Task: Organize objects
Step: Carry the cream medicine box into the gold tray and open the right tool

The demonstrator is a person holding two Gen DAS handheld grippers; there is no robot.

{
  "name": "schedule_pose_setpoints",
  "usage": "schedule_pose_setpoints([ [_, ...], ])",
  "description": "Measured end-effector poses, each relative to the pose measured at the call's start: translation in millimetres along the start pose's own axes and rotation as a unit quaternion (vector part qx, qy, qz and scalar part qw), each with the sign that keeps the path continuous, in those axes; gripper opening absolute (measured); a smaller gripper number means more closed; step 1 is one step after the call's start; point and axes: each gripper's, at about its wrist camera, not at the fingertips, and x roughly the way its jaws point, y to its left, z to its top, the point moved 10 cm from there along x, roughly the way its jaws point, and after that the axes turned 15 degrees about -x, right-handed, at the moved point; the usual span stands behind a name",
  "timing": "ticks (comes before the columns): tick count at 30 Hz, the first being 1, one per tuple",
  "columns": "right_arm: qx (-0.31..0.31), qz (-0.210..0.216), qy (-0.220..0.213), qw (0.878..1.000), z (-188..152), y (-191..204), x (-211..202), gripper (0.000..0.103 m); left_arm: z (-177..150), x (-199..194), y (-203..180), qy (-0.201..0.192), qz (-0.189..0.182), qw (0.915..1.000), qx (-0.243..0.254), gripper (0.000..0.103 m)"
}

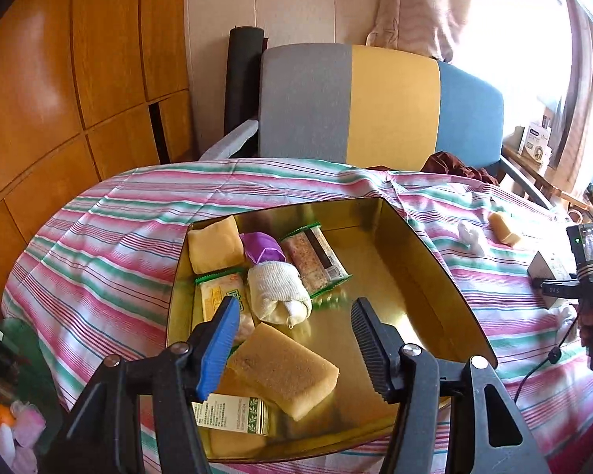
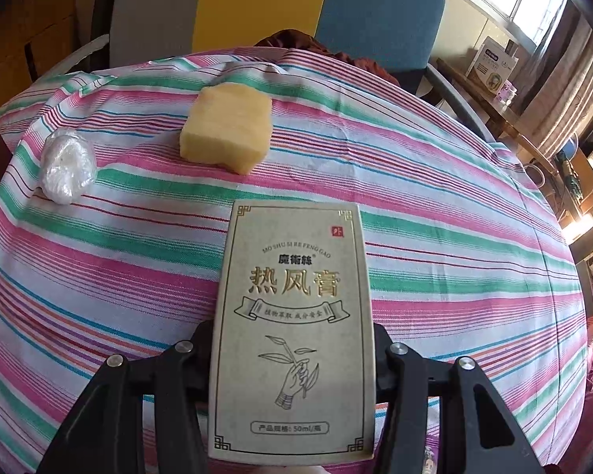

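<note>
A gold tin tray (image 1: pixel 422 245) lies on the striped cloth and holds a yellow sponge (image 1: pixel 284 371), a second sponge (image 1: pixel 213 249), a purple pouch (image 1: pixel 262 247), a rolled white cloth (image 1: pixel 278 290), snack packets (image 1: pixel 316 260) and a small box (image 1: pixel 233 414). My left gripper (image 1: pixel 292 339) is open and empty, just above the tray's near part. My right gripper (image 2: pixel 296 355) is shut on a beige carton (image 2: pixel 294 331) with Chinese print, held above the cloth. Beyond it lie a yellow sponge (image 2: pixel 227 132) and a crumpled clear plastic wad (image 2: pixel 67 168).
A chair (image 1: pixel 375 102) with grey, yellow and blue back stands at the table's far edge, with dark red cloth (image 1: pixel 454 164) on its seat. Wooden cabinets (image 1: pixel 59 98) are on the left. A cluttered shelf (image 2: pixel 573 166) is on the right. The right gripper shows in the left wrist view (image 1: pixel 588 276).
</note>
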Motion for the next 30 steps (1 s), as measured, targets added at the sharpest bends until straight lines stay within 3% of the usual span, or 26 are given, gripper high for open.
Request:
schedule_pose_setpoints([
  [4,0.02,-0.012,0.019,1.0,0,-1,-4,0.052,-1,-5,3,-0.002,-0.002,1.0,0.0,0.061],
  [7,0.046,0.009,0.028,0.998,1,4,-9,0.052,-2,-9,6,-0.008,0.0,1.0,0.003,0.064],
  [12,0.047,0.037,-0.024,0.998,34,28,-53,0.052,-1,-10,20,-0.008,0.0,0.9999,-0.011,0.064],
  [17,-0.006,0.085,-0.082,0.993,80,91,-106,0.052,-2,-10,33,-0.009,0.002,0.9996,-0.027,0.064],
  [22,-0.07,0.142,-0.121,0.98,119,176,-149,0.052,0,-10,54,-0.011,0.008,0.9986,-0.05,0.064],
  [26,-0.117,0.166,-0.124,0.971,143,241,-160,0.052,1,-10,75,-0.011,0.02,0.9972,-0.071,0.064],
  [30,-0.133,0.173,-0.092,0.972,158,287,-138,0.052,6,-9,93,-0.017,0.031,0.9952,-0.092,0.064],
])
